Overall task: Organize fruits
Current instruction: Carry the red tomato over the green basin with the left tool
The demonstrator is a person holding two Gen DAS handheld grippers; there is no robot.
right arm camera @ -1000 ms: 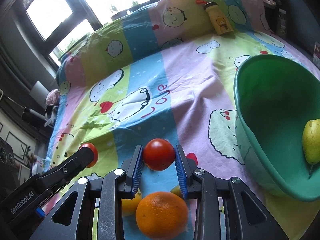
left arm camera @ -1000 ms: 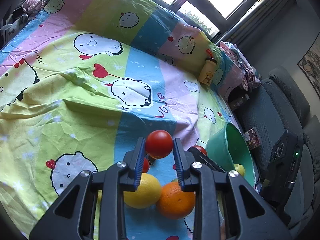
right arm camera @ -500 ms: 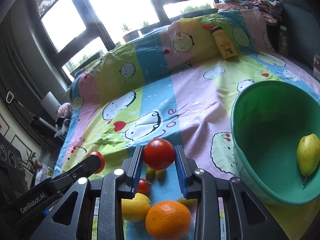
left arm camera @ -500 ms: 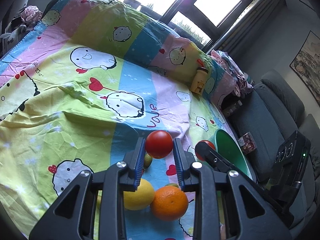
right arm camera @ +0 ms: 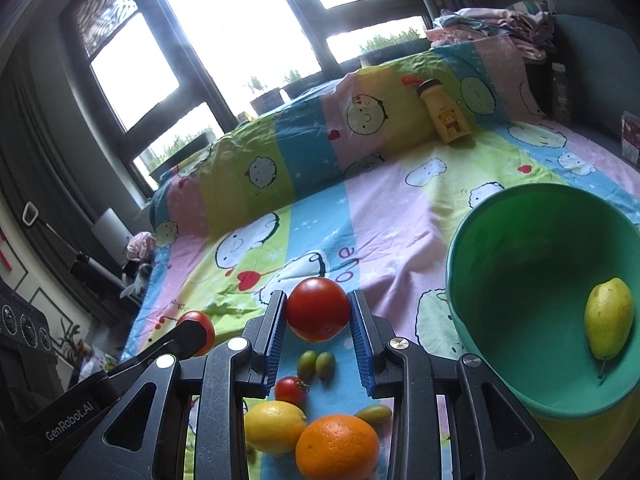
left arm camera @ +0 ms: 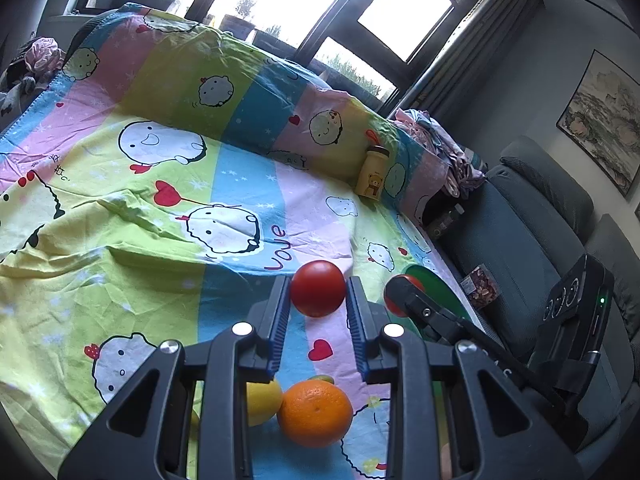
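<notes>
The left gripper [left arm camera: 318, 300] pinched a red tomato [left arm camera: 317, 288] between its blue-ribbed pads, lifted above the cartoon-print bedsheet [left arm camera: 120, 216]. The right gripper [right arm camera: 318, 316] likewise clamped a second red tomato [right arm camera: 318, 309], and in the left wrist view its dark finger showed at 3 o'clock of the left one, with the edge of the green bowl [left arm camera: 434, 286] just behind it. Below the left gripper, at 6 o'clock, an orange [left arm camera: 315, 412] touched a lemon [left arm camera: 262, 402] on the sheet. The right wrist view showed the same pile more fully: the orange [right arm camera: 337, 446] and lemon [right arm camera: 274, 426] side by side, a small cherry tomato [right arm camera: 291, 390] just above them, two green olive-like fruits [right arm camera: 316, 364] beyond that, and another partly hidden behind the right finger at about 4 o'clock. The green bowl [right arm camera: 500, 280] stood at 3 o'clock of the right gripper, near the pile, and held one yellow-green pear [right arm camera: 609, 324] against its far wall. A yellow bear-print bottle [right arm camera: 446, 118] leaned at the raised fold of the sheet toward 1 o'clock, well apart from the fruit. A dark sofa [left arm camera: 532, 216] flanked the bed at 3 o'clock in the left view.
</notes>
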